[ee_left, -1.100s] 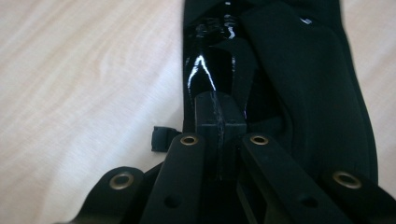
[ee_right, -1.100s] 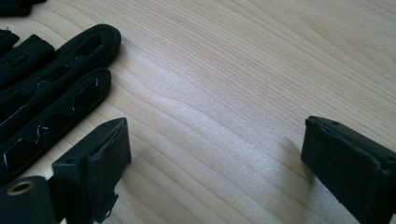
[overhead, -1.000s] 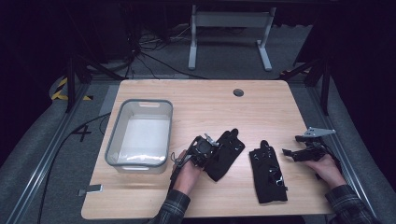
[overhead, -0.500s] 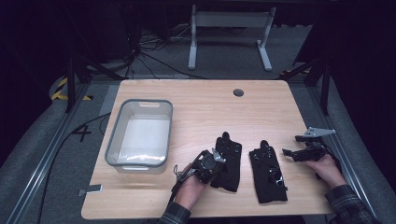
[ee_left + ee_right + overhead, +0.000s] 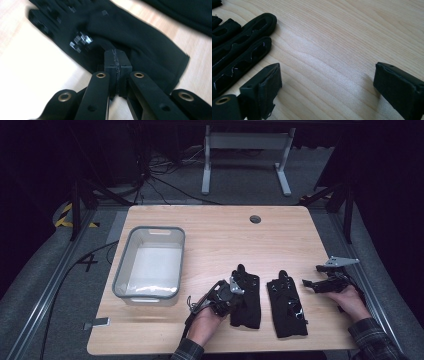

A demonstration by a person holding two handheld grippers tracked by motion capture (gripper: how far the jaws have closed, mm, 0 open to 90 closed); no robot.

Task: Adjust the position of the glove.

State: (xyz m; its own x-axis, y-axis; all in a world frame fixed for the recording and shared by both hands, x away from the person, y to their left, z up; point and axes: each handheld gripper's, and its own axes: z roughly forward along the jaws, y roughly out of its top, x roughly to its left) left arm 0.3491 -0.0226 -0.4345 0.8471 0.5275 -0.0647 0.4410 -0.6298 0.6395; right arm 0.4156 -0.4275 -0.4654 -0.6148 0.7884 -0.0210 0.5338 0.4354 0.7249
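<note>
Item one: left glove (image 5: 246, 300), black, flat on the table (image 5: 220, 235) near its front edge, about midway along. My left gripper (image 5: 231, 292) sits at its left border, fingers (image 5: 117, 65) pressed fully together on the fabric. Item two: right glove (image 5: 286, 306), black, just beside the first, apart from it, toward the right edge. My right gripper (image 5: 312, 283) rests near the table's right edge, fingers (image 5: 265, 87) spread wide, holding nothing. Item three: clear bin (image 5: 150, 265) by the left edge.
</note>
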